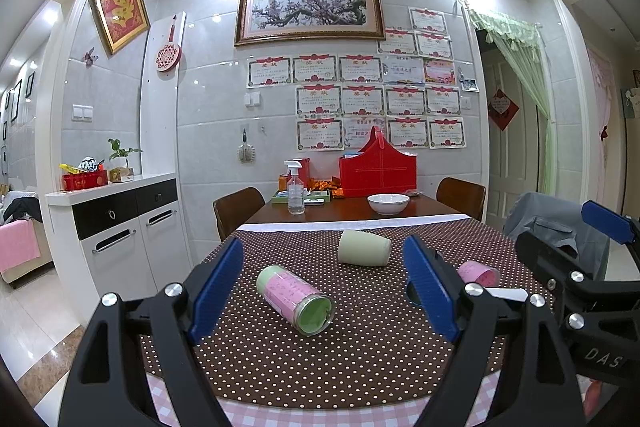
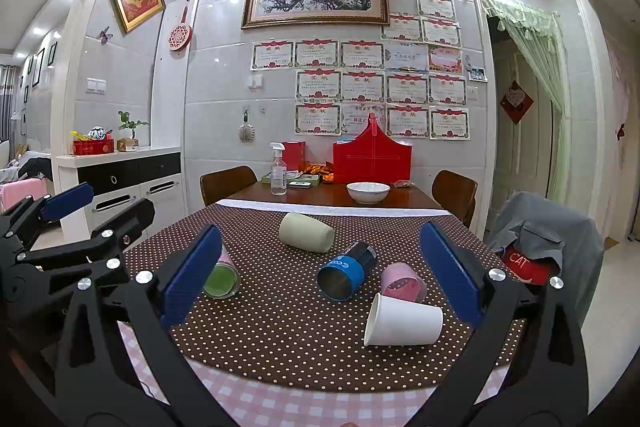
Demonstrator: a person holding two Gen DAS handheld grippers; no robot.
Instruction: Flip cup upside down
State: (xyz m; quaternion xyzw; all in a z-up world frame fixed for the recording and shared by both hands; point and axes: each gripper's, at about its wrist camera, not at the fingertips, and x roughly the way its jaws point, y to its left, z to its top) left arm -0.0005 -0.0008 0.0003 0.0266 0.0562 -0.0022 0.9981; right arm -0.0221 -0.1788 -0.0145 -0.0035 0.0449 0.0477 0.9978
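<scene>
Cups lie on their sides on the polka-dot tablecloth [image 2: 280, 327]: a white paper cup [image 2: 402, 321] nearest, a blue can-like cup [image 2: 348, 271] and a pink cup [image 2: 402, 281] behind it (possibly touching), a cream cup [image 2: 306, 231] farther back. Left gripper [image 1: 326, 291] and right gripper [image 2: 320, 283] hover spread wide, holding nothing.

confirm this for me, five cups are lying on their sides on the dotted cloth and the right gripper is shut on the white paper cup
Not quite. The right gripper is open and holds nothing; in the right wrist view the white paper cup lies free on the dotted cloth between its fingers. The rest stands: five cups lie on their sides there.
</scene>
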